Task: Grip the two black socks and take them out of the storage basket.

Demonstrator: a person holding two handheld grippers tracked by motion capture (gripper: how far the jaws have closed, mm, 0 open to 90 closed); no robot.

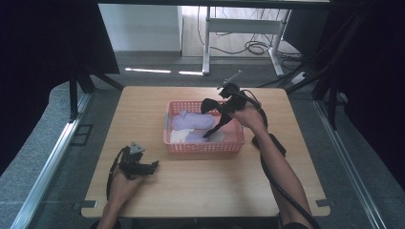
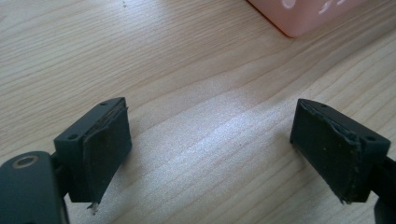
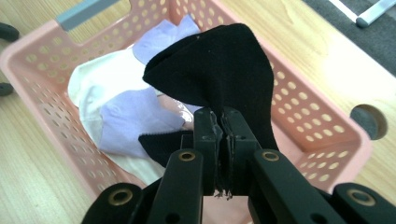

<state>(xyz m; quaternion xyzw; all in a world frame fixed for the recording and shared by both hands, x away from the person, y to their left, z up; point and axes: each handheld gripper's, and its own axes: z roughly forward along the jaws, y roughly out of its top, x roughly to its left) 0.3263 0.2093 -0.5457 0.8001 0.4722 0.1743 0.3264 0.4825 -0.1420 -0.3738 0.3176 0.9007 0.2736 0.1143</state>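
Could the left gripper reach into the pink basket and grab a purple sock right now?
Probably yes. The left gripper rests open on the table beside the pink basket, with bare wood between. A purple sock lies uncovered on top. The right gripper lifts a black sock above it, which might crowd things.

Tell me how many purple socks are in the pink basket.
2. One purple sock lies toward the basket's far end, the other nearer the right gripper, on a white sock. More could be hidden under the black sock.
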